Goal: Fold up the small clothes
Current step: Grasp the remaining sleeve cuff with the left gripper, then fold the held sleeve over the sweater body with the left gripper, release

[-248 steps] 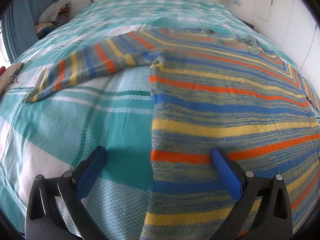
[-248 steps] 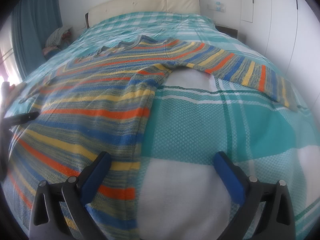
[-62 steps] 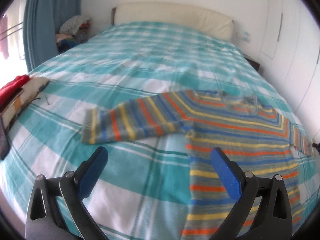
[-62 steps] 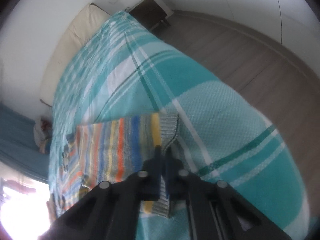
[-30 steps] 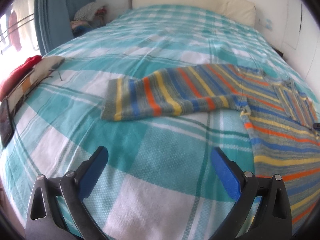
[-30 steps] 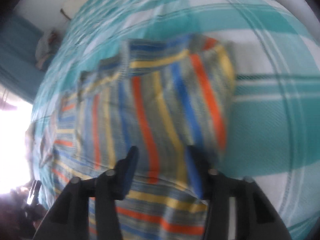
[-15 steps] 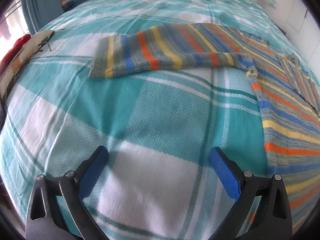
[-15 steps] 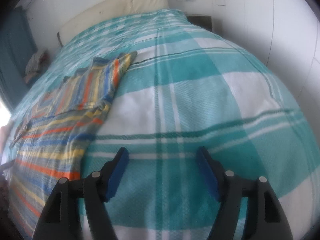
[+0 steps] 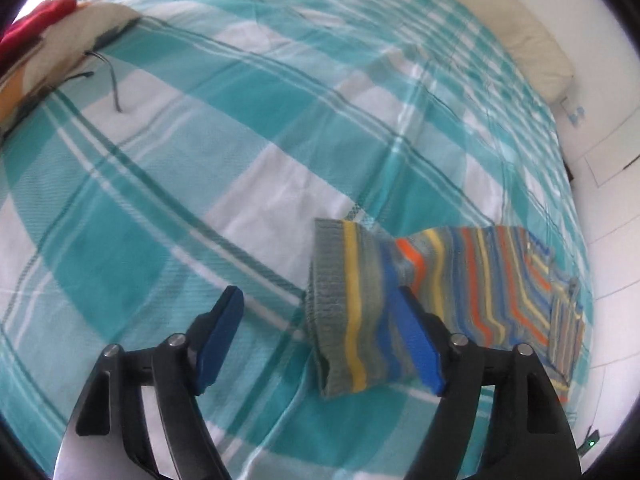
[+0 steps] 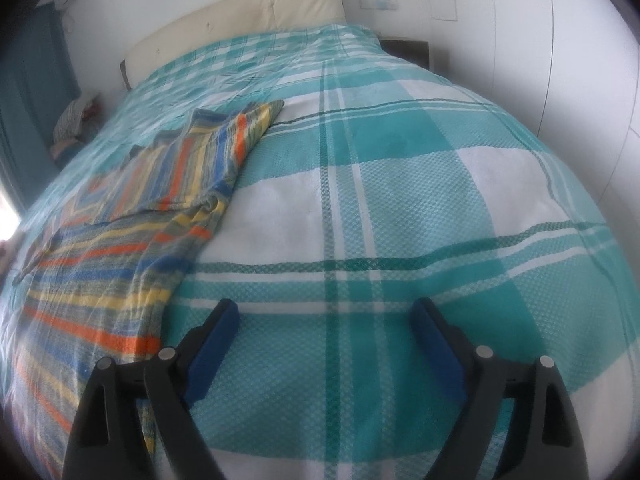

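A striped knit sweater in grey, blue, yellow and orange lies flat on the bed, its right sleeve folded over the chest. In the left wrist view its left sleeve stretches toward me, cuff nearest. My left gripper is open just above the bed, and the cuff lies between its fingers against the right pad. My right gripper is open and empty above the bedspread, to the right of the sweater's hem.
The bed has a teal and white plaid cover and a cream headboard. A patterned cushion with a red item lies at the left edge. White walls and a dark nightstand are on the right.
My left gripper has swung toward the left sleeve and now has the cuff between its fingers. My right gripper, which let go of the folded right sleeve, has opened wider and drawn back a little.
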Demonstrator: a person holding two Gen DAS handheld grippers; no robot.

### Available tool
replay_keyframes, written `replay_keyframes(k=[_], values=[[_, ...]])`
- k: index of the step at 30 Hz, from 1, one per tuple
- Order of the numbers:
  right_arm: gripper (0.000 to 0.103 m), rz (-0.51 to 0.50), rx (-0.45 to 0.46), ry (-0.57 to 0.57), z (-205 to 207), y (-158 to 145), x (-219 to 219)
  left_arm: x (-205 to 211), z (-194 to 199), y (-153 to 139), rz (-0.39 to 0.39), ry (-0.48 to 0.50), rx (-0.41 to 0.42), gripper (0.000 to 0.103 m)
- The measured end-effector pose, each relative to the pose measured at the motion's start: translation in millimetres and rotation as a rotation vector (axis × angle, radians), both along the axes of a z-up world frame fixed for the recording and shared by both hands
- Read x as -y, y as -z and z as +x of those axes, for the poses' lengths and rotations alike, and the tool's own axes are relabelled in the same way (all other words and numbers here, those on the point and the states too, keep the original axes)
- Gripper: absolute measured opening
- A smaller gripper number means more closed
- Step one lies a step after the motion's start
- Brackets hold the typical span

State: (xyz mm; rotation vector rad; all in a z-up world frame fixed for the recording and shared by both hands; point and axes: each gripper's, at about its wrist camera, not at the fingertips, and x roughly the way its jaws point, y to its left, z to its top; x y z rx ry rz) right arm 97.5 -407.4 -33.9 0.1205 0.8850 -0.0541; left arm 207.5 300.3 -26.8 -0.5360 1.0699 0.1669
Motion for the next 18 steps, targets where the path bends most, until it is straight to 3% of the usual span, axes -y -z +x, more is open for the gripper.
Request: replay_keyframes(k=[1,3,4,6,8,10,14,18], values=[[0.088,-0.004,0.001,0.000,-0.7,0.1,-0.5,3.8,4.8,6.8,-0.023,0.002,0.007,0.068],[0.088,-0.011,0.002,-0.003,-0.5,0.5,-1.3,14.5,12.0,14.0,-0.043,0.027,0.022,0.019],[0.088,-0.013,0.001,-0.003,-0.5,0.7,-1.7,19.1,14.3,15.2,-0.033,0.035,0.009,0.004],[0.088,-0.012,0.002,-0.003,-0.2,0.6,-1.3,22.5,12.8,6.0,0.059,-0.015,-0.002,0.002],[0.088,-0.012,0.002,-0.003,-0.2,0.6,-1.5,21.2,9.8,-12.0,0.078,-0.061,0.010,0.002],[0.089,-0.012,0.001,-0.004,-0.3,0.7,-2.1,34.7,10.6,-39.6,0.125,-0.042,0.043,0.002],[0.090,-0.013,-0.004,-0.008,-0.1,0.9,-3.2,107.1,25.4,-94.1,0.162,0.135,0.133,0.002],[0.091,-0.013,-0.004,-0.009,0.1,0.9,-3.4,211.8,47.5,-122.9,0.138,0.337,0.209,0.002]])
